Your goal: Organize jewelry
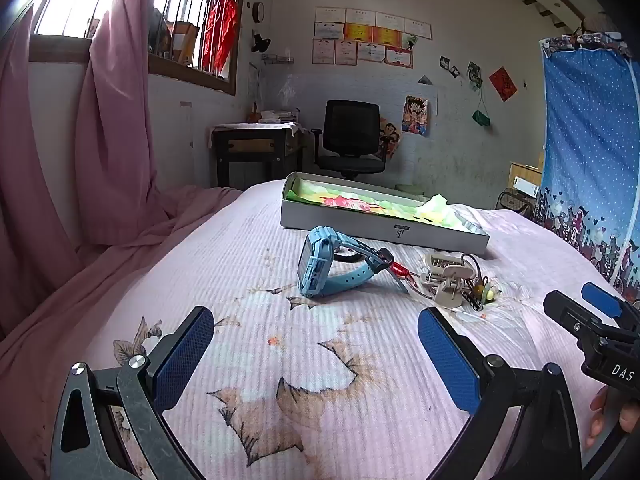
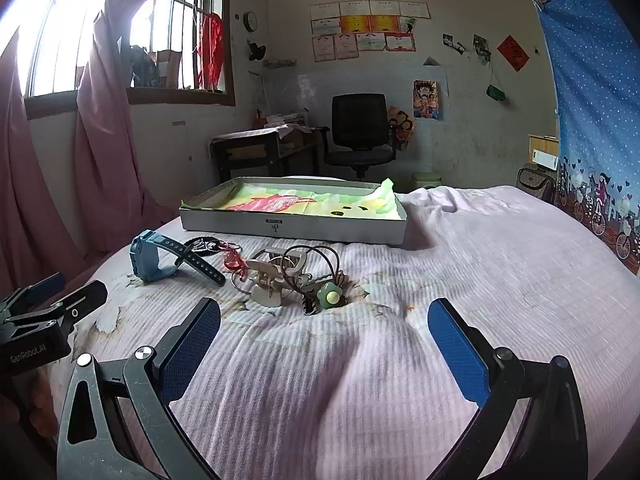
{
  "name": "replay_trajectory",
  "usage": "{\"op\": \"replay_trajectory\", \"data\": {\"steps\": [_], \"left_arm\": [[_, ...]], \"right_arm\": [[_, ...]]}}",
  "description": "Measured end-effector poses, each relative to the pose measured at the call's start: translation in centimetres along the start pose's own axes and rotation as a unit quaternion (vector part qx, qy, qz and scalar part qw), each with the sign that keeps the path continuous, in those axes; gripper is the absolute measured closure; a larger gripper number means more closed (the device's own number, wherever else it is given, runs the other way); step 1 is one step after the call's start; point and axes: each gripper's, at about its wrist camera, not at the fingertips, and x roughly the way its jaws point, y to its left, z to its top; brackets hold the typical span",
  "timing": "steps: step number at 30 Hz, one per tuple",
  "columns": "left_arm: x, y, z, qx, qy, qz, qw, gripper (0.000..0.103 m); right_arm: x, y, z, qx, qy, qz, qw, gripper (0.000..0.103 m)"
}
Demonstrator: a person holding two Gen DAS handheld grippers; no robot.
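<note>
Both grippers, left [image 1: 316, 344] and right [image 2: 324, 336], hover spread wide and empty over the bed [image 2: 460, 280]. Ahead lie a blue watch [image 1: 320, 264], a beige clip [image 2: 272, 280] and hair ties [image 2: 316, 260], near the box [image 2: 292, 226].

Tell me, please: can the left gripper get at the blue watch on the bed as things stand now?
Probably yes. The left gripper is open and holds nothing, and only bare bedspread lies between it and the blue watch. The hair clips sit off to the watch's right.
</note>
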Motion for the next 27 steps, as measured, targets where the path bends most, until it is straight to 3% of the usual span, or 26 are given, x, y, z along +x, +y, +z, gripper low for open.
{"op": "replay_trajectory", "data": {"steps": [27], "left_arm": [[-0.01,-0.02,0.00,0.003,-0.002,0.001,1.0000,0.000]], "right_arm": [[-0.02,0.09,0.03,0.001,0.000,0.001,1.000,0.001]]}}
